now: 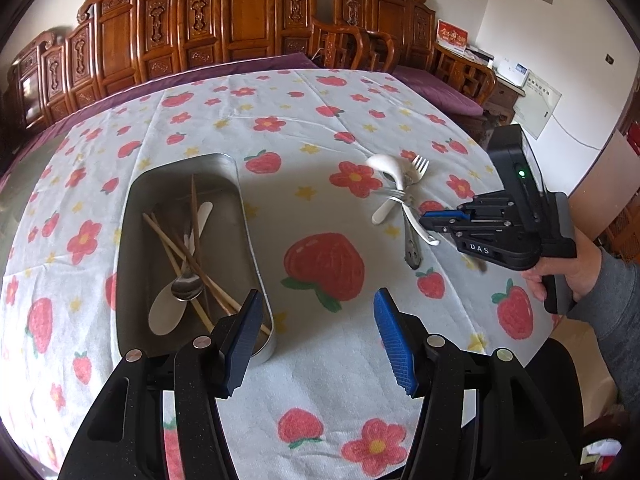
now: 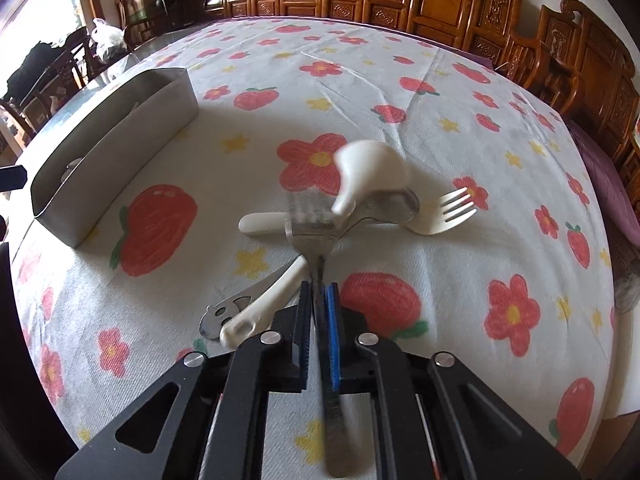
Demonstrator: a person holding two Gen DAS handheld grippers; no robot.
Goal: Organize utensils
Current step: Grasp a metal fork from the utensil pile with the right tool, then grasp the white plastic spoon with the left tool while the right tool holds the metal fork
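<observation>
In the right wrist view my right gripper (image 2: 319, 286) is shut on the handle of a metal fork (image 2: 310, 236), whose tines point away toward a small heap of utensils. That heap holds a white ceramic spoon (image 2: 370, 172), blurred, a white plastic fork (image 2: 450, 210) and a white handle (image 2: 260, 224). Another white handle (image 2: 264, 312) and a metal handle end (image 2: 224, 316) lie just left of the pads. My left gripper (image 1: 318, 300) stands open over the cloth beside the steel tray (image 1: 244, 216), with nothing between its fingers. The tray holds chopsticks (image 1: 188, 256), a metal spoon (image 1: 187, 286) and a white utensil.
A strawberry and flower tablecloth (image 1: 328, 128) covers the table. Carved wooden chairs (image 1: 248, 16) line the far side. A person's hand (image 1: 576, 272) holds the right gripper (image 1: 426, 224) at the table's right edge. From the right wrist, the tray (image 2: 120, 140) stands far left.
</observation>
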